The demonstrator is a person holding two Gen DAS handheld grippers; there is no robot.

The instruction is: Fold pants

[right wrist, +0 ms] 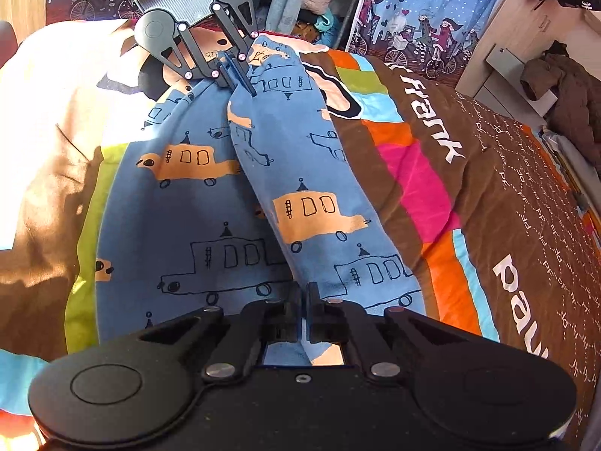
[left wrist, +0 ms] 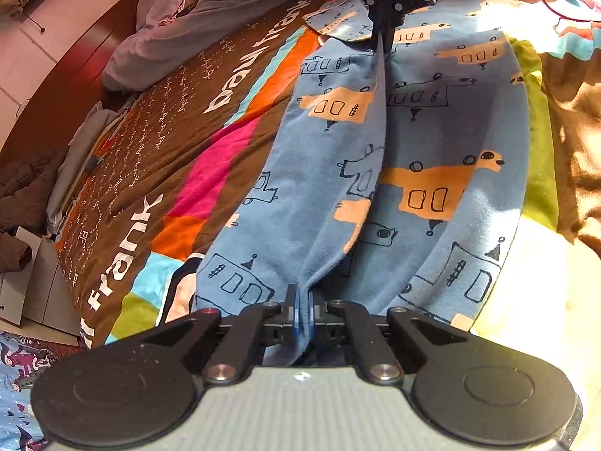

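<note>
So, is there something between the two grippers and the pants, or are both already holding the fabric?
Nothing visible stands between. The left gripper is shut on a ridge of the blue pants, and the right gripper pinches the same ridge at its far end.

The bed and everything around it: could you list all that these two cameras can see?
pants: one pair, blue with orange and outlined car prints, stretched along the bed, pinched at both ends.
bedspread: one, brown with pink, orange, green and blue blocks and white lettering, under the pants.
grey bedding: one heap, at the far end of the bed in the left view.
brown jacket: one, on the pale cabinet beside the bed.
cartoon curtain: one, blue and purple, past the bed's end.
left tool: black, shut on a fold of the pants.
right tool: black, shut on the other end.
</note>
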